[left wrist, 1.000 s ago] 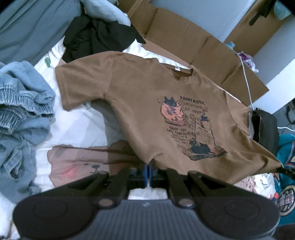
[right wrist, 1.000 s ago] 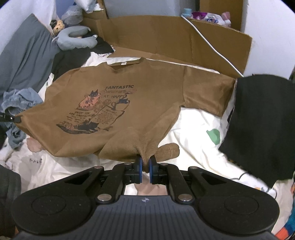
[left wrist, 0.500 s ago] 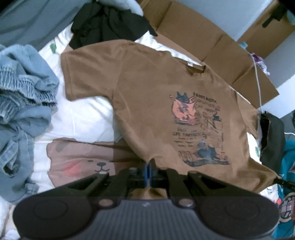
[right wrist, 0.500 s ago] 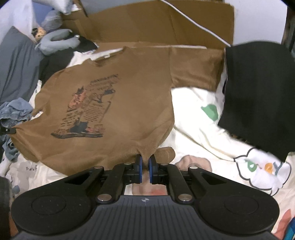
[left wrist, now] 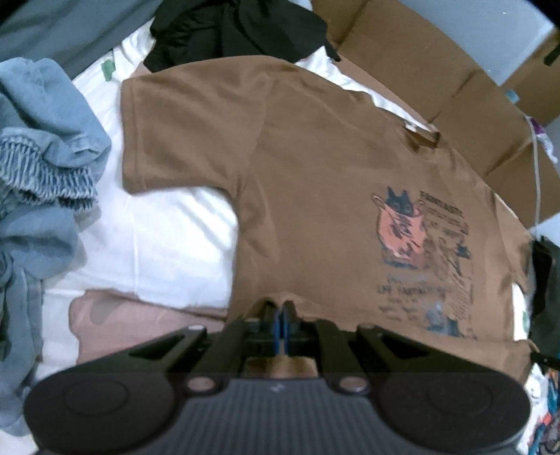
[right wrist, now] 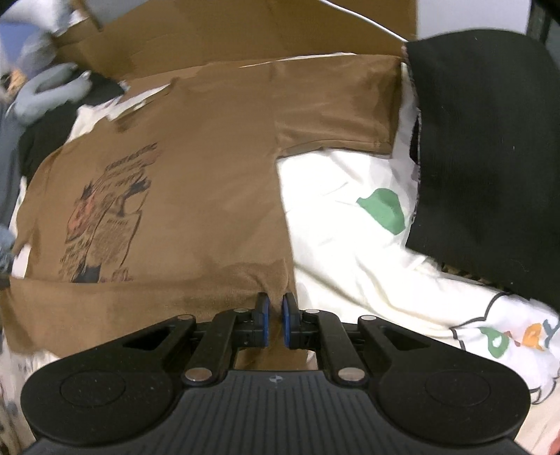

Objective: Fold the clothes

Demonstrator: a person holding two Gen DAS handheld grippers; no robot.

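A brown T-shirt [left wrist: 315, 175] with a cat print lies spread face up on the white bed sheet [left wrist: 168, 227], collar at the far side. My left gripper [left wrist: 280, 315] pinches the near hem at the shirt's left corner. Its jaws are opening by a sliver, with cloth still between the pads. In the right wrist view the same T-shirt [right wrist: 210, 157] stretches away to the left. My right gripper [right wrist: 274, 311] holds the hem's right corner. Its jaws are opening, a narrow gap shows, and brown cloth fills it.
A heap of blue denim [left wrist: 42, 175] lies left of the shirt, and black clothes [left wrist: 238, 24] lie beyond its sleeve. A black garment [right wrist: 483, 140] covers the bed at the right. Cardboard [right wrist: 227, 31] stands behind the bed, and a grey neck pillow [right wrist: 49, 87] rests at the far left.
Both grippers sank toward the bed with the hem in them, so the shirt's lower half came down flat on the sheet. The right gripper's pads stand slightly wider apart.
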